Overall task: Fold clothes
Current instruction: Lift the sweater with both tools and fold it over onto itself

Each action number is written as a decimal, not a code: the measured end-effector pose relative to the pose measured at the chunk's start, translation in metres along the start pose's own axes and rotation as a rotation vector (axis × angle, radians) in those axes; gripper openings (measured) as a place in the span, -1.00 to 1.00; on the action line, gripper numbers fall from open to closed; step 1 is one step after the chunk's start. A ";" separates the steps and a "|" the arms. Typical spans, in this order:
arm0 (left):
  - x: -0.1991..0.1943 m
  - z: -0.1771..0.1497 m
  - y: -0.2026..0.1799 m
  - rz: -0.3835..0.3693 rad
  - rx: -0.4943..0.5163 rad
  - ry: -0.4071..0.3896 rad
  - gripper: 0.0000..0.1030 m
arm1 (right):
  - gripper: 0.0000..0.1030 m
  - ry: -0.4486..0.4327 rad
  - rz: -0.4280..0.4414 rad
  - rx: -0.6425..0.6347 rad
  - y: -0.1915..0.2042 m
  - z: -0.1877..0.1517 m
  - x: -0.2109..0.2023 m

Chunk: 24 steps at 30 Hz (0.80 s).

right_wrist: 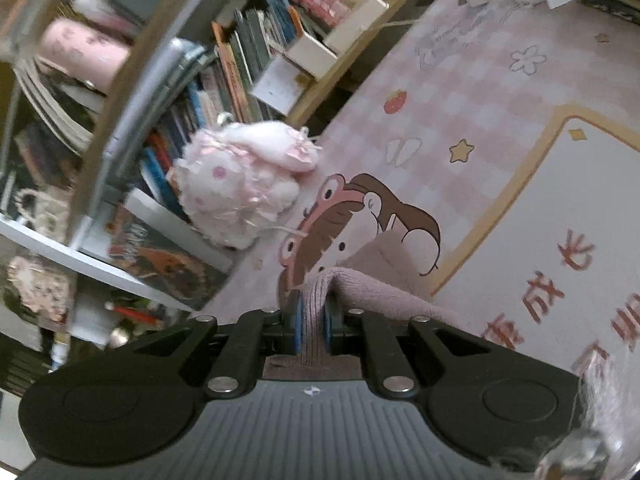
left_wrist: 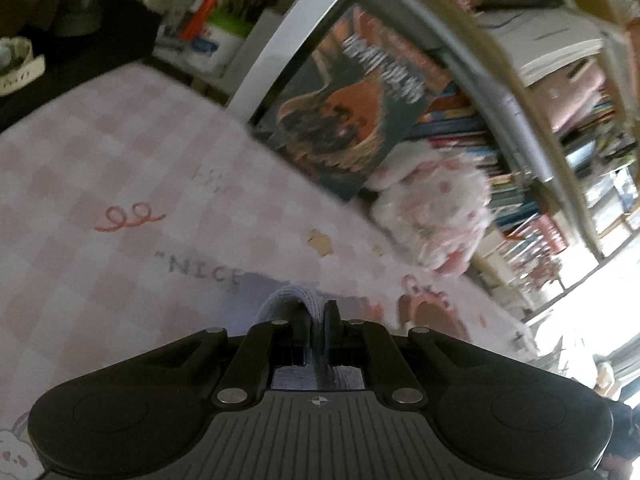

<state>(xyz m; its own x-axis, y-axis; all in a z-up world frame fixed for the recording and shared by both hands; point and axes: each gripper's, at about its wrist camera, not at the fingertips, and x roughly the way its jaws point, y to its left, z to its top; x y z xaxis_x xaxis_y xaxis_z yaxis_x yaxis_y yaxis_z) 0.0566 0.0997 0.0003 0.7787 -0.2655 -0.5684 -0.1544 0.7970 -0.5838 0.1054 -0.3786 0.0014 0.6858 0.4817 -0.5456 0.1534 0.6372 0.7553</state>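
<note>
Simultaneously, two grippers clamp one pale knitted garment above a pink checked play mat (left_wrist: 120,168). The left gripper (left_wrist: 316,322) has its jaws drawn nearly together, pinching a raised ridge of the ribbed, lavender-grey garment (left_wrist: 286,300) between its pads. The right gripper (right_wrist: 313,320) is likewise closed down on a fold of the same cloth (right_wrist: 360,284), which in that view looks dusty pink and drapes away to the right across the mat, partly covering a cartoon figure with brown hair (right_wrist: 360,216). The fabric bunches upward at each pinch point and passes back between the fingers toward the gripper bodies. One fluffy white-and-pink plush toy (right_wrist: 240,176) lies at the mat's edge, just beside a crowded bookshelf (right_wrist: 240,52). One large book with an orange and dark cover (left_wrist: 352,104) leans against the shelving. Both views are motion-blurred, so finer details of the shelf contents cannot be made out.
</note>
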 end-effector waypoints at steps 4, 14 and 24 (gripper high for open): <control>0.010 0.006 0.009 0.008 0.012 0.051 -0.66 | -0.32 0.000 -0.068 -0.075 0.010 0.005 0.021; 0.010 0.003 0.000 0.134 0.280 0.004 -0.09 | 0.14 -0.027 -0.300 -0.614 0.047 -0.012 0.037; 0.037 0.005 -0.013 0.066 0.318 0.018 -0.92 | -0.89 0.027 -0.324 -0.683 0.044 -0.006 0.079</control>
<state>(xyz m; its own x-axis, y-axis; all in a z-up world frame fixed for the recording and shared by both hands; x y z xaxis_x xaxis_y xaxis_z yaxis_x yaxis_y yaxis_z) 0.0907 0.0825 -0.0104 0.7623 -0.2147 -0.6106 -0.0041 0.9418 -0.3362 0.1621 -0.3090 -0.0112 0.6626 0.2156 -0.7173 -0.1363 0.9764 0.1675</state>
